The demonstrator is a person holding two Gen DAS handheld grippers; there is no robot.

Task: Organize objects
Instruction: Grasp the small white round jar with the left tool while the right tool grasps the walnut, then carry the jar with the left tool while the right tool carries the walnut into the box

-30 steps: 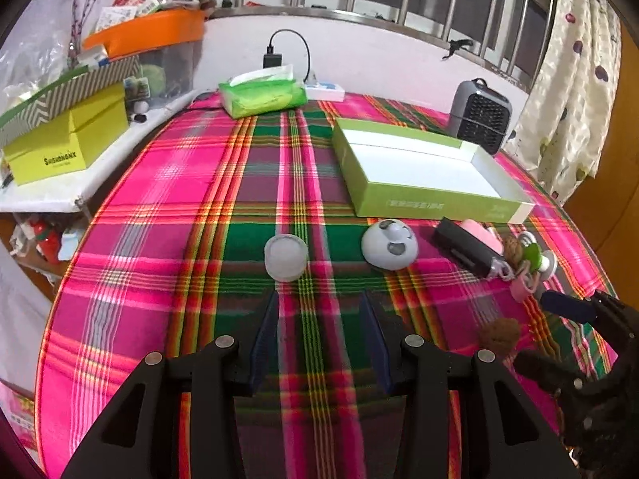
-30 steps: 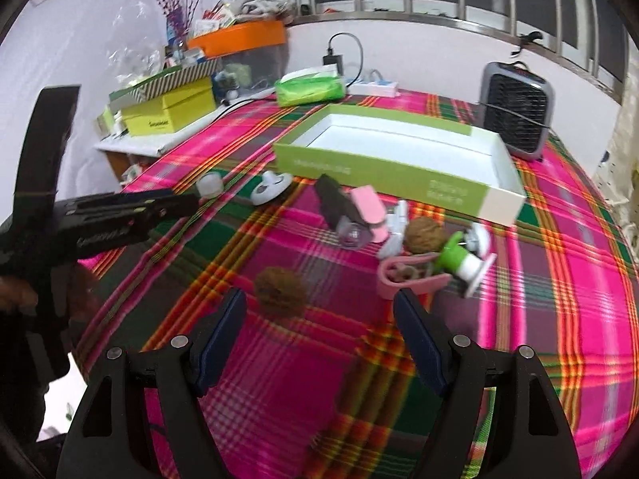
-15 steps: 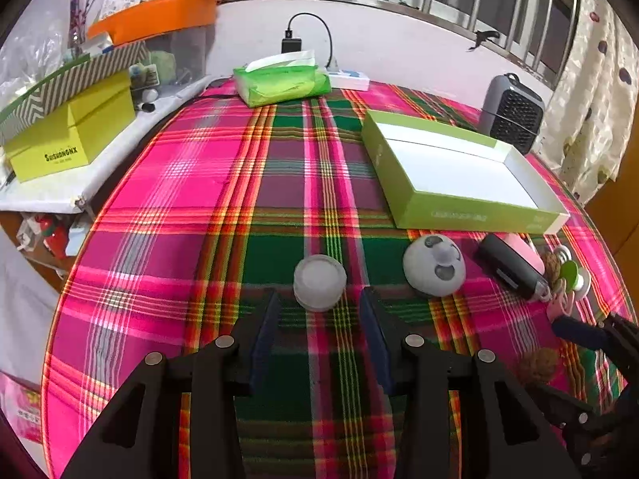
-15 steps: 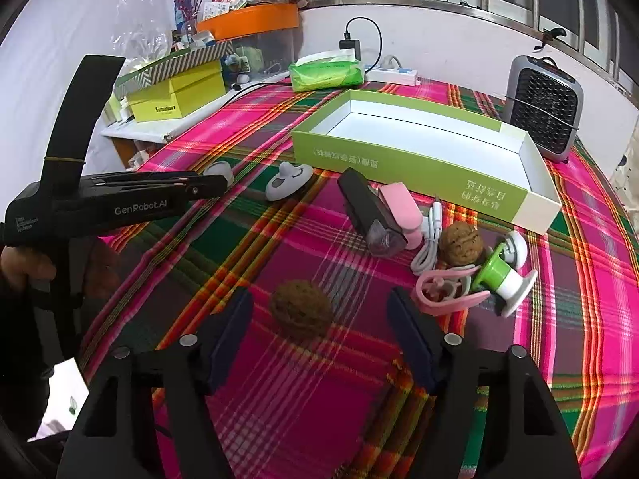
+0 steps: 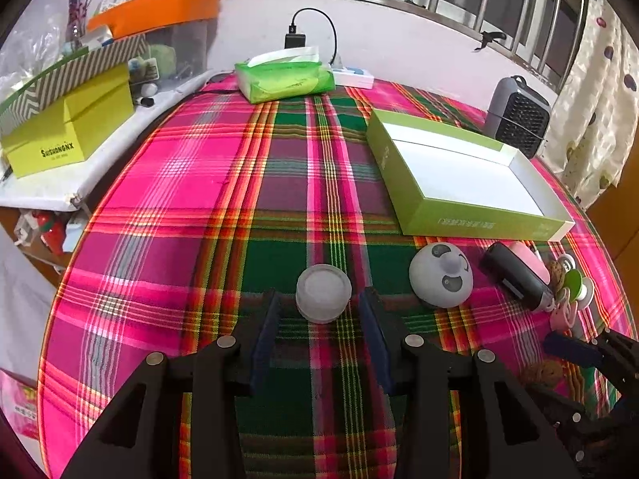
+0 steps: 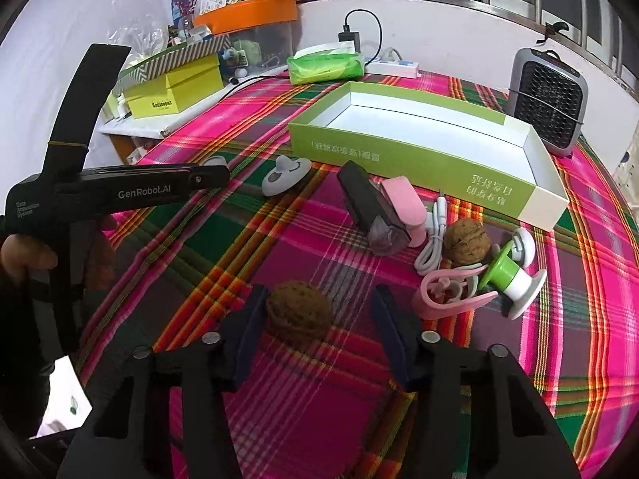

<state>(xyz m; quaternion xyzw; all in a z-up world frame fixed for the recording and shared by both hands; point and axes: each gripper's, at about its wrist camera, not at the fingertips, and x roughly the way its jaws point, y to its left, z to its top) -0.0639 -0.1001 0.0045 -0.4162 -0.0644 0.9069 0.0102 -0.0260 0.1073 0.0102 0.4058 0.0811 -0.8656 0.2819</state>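
Jaws of the right gripper [image 6: 317, 305] have just been closing, a walnut [image 6: 298, 314] between them. Its left pad looks to touch the shell, the right pad stands clear — no grip yet. Left gripper [image 5: 317, 311] jaws parted, pads flanking a small round white jar [image 5: 323, 292] without touching it; the jar sits just ahead, at the fingertips.

Both objects lie on the plaid tablecloth [image 5: 223, 199].

Green tray box [image 6: 419, 147], open and white inside, sits farther back on the cloth.

Just in front of the box, from the right wrist view:
- grey panda-faced knob [image 6: 285, 174]
- black case [image 6: 367, 207] touching a pink case [image 6: 405, 203]
- white cable [image 6: 433, 239]
- second walnut [image 6: 466, 242], beside the cable
- pink clip [image 6: 447, 293] and a green-and-white spool [image 6: 513, 275], close together

Beyond the box: grey fan heater [image 6: 549, 99], green tissue pack [image 6: 325, 64], white power strip [image 6: 393, 66].

Off the table's far left edge — yellow-green boxes [image 5: 68, 135] and an orange-lidded bin [image 5: 159, 12] on a side shelf.

A hand [image 6: 24, 257] grips the left tool's handle, seen at the left edge of the right wrist view.
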